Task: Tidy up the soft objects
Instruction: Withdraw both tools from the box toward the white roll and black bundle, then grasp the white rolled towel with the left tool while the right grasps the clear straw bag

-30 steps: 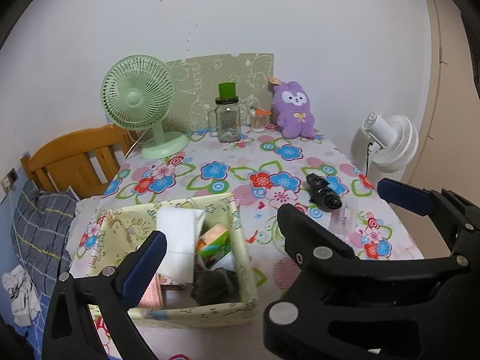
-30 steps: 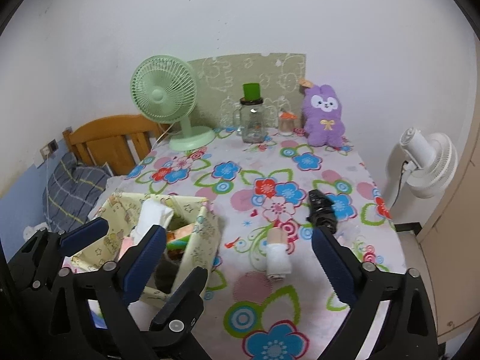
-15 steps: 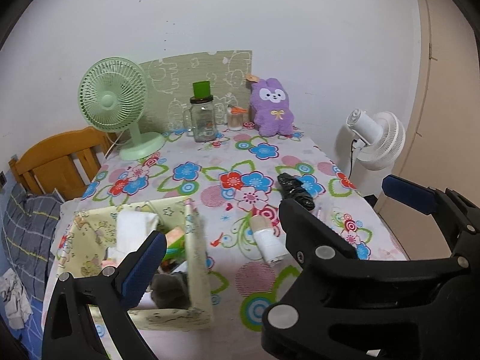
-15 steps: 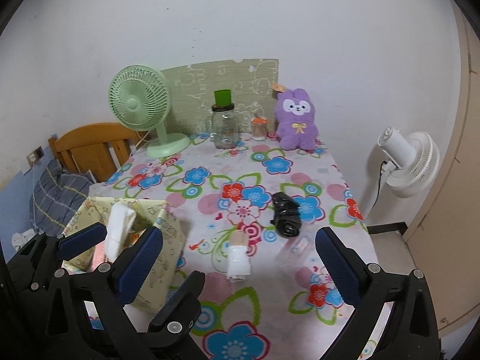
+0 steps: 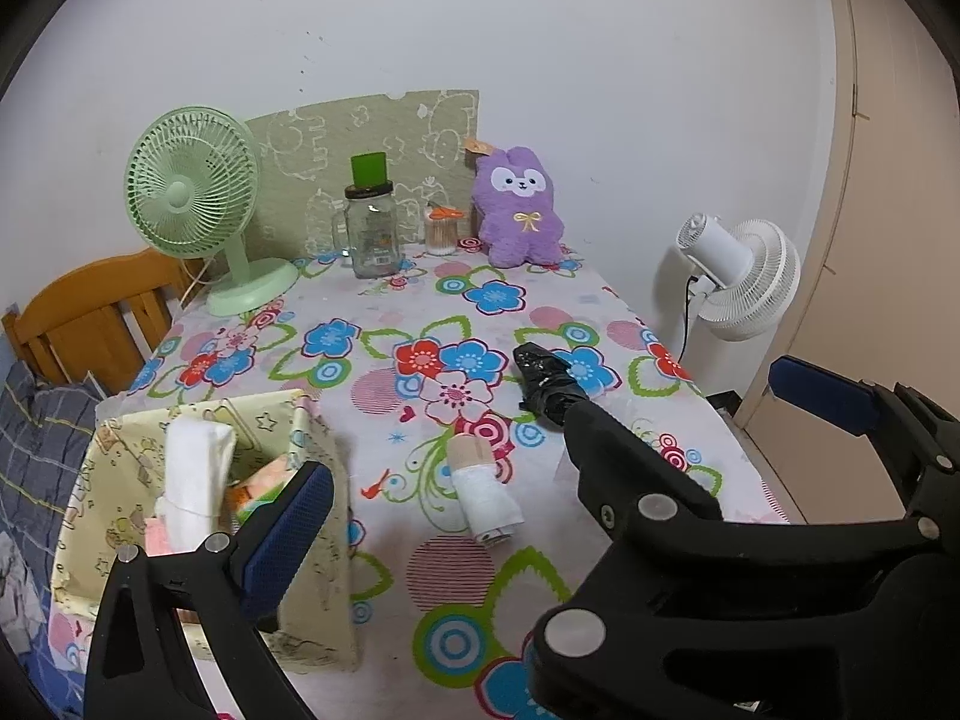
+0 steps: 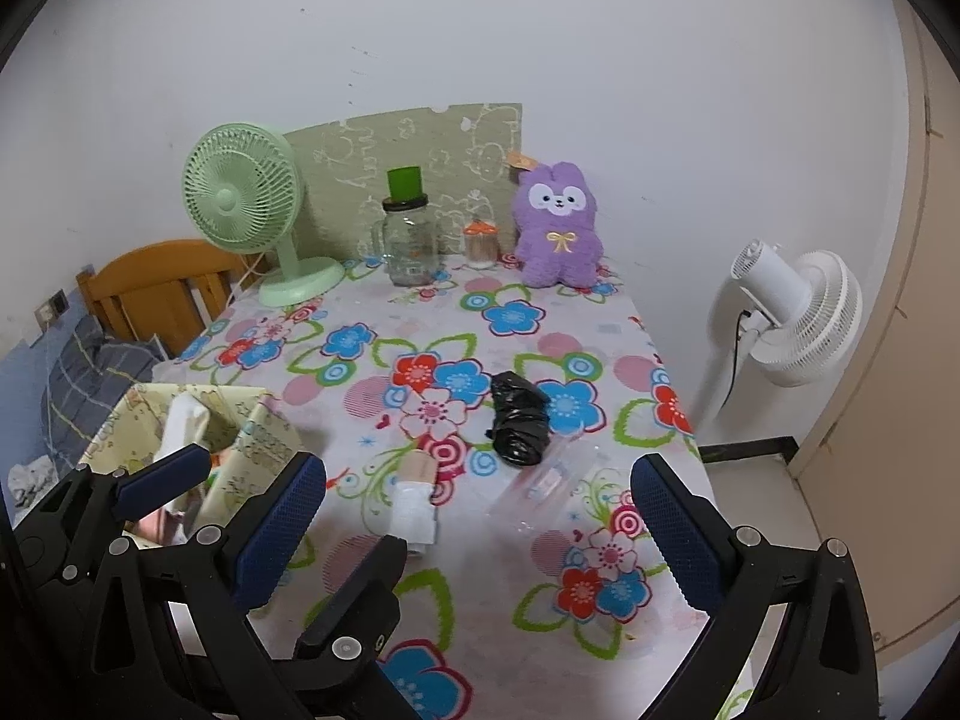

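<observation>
Both tongs are hovering over the near edge of the counter (image 6: 540,324), jaws spread wide, gripping nothing. Left tongs (image 5: 552,456) are sitting beside the yellow fabric bin (image 5: 318,540) at the counter's near-left corner; its left pad is overlapping the bin's front wall in that view. Right tongs (image 6: 480,522) are hanging just right of the left ones, pads straddling the near-centre of the flowered cloth. The bin is standing upright and is already holding a white folded cloth (image 5: 195,480) sticking up, plus something orange-green and something pink beside it; can't tell what those are. Out on the counter, a white rolled cloth with a tan end (image 6: 414,498) is lying on its side near the middle, just right of the bin, not touching it. A crumpled black bag roll (image 6: 519,420) is lying farther back and to the right of it, apart. A clear plastic wrapper (image 6: 552,486) is lying just in front of the black roll, hard to make out. At the far edge against the wall: a purple plush rabbit (image 6: 558,228) sitting upright, a small orange-capped jar (image 6: 481,246) beside it, a glass mug jar with a green cup on top (image 6: 411,240), and a green desk fan (image 6: 246,204). A white floor fan (image 6: 792,312) is standing off the counter's right side.
</observation>
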Demonstrator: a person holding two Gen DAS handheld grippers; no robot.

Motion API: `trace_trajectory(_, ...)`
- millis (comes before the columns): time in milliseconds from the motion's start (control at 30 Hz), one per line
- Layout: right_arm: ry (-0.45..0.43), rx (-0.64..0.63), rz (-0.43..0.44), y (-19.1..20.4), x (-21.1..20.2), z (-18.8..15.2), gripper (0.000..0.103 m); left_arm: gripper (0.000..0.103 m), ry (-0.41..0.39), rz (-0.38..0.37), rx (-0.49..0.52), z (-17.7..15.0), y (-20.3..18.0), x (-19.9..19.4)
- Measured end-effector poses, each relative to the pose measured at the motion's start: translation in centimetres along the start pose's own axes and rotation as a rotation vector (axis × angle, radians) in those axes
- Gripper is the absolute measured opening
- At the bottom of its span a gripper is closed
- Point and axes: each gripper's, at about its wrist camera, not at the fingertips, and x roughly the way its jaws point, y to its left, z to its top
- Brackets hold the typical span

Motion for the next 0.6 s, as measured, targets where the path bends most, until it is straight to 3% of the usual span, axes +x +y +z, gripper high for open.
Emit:
trace_trajectory(400, 0.027, 0.005, -0.019, -2.2, 2.2, -0.8, 0.103, 0.101, 0.038, -0.017, -0.018, -0.5, -1.6, 2.9)
trace_trajectory(600, 0.058, 0.022, -0.023, -3.2, 3.9, -1.2, 0.103, 0.094, 0.071, -0.017, -0.030, -0.7, -2.1, 4.8)
